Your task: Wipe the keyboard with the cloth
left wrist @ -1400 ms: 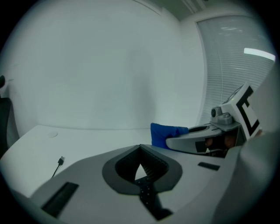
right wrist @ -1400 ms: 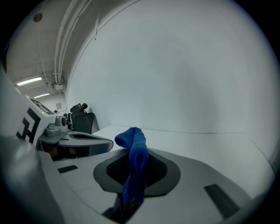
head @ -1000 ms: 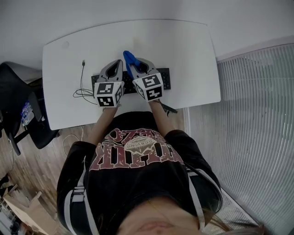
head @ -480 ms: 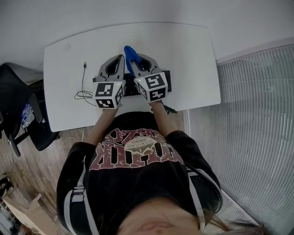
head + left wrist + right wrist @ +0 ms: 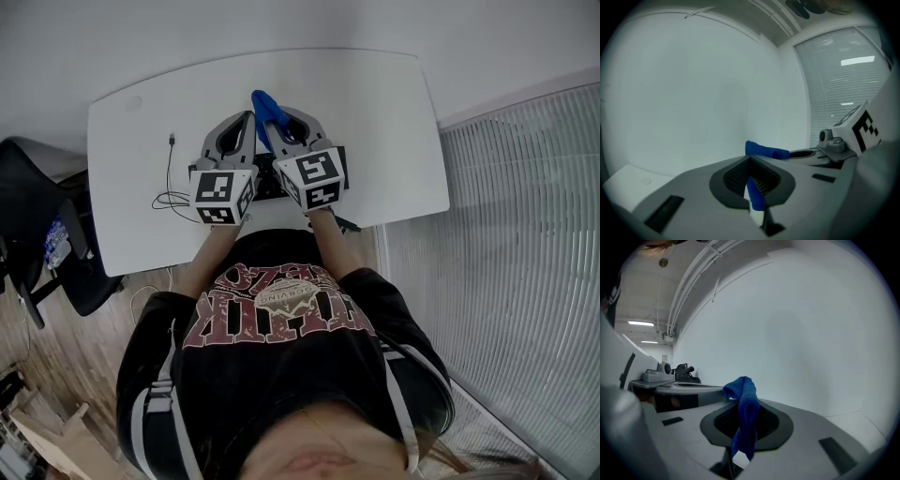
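Blue cloth sits clamped in the closed right claw, its loose end flopping over the tips. The left claw beside it is drawn together too, on what seems a fold of the same cloth, probably to bunch it into a pad for wiping. Both tilt upward over the black keyboard lying on the white bench, so wiping looks not yet begun.
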Motion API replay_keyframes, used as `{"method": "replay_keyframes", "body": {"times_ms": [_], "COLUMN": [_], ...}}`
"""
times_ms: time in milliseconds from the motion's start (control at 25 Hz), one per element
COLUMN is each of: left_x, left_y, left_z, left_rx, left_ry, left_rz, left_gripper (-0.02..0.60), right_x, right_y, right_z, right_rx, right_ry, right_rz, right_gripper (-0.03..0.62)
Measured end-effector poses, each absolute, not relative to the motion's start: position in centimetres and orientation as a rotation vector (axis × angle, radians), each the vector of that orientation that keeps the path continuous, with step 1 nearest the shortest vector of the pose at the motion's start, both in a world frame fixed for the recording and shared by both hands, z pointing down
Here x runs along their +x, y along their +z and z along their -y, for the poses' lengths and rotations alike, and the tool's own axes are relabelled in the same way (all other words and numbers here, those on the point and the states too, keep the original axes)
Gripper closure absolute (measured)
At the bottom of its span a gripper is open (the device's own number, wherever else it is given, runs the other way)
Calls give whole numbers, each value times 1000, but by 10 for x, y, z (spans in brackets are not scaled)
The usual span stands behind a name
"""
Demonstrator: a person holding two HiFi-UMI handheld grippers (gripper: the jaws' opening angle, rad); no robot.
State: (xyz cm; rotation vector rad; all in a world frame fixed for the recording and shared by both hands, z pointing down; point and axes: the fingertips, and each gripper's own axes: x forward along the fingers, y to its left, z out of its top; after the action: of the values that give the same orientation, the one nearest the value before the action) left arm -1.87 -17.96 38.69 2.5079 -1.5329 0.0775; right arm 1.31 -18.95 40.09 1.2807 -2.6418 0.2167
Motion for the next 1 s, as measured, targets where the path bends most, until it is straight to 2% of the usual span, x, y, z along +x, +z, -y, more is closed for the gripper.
{"method": "replay_keyframes", "body": {"times_ms": [1000], "left_x": [-22], "left_y": [382], "left_z": [181], "left_rx": [2506], "left_ry": [72], "left_rz": [1540], "left_gripper": [552], "right_x": [11], "right_y": [392], "right_z": [186], "right_rx": [1278], "right_ry": [207], "right_rz": [2652], "right_gripper": [530]}}
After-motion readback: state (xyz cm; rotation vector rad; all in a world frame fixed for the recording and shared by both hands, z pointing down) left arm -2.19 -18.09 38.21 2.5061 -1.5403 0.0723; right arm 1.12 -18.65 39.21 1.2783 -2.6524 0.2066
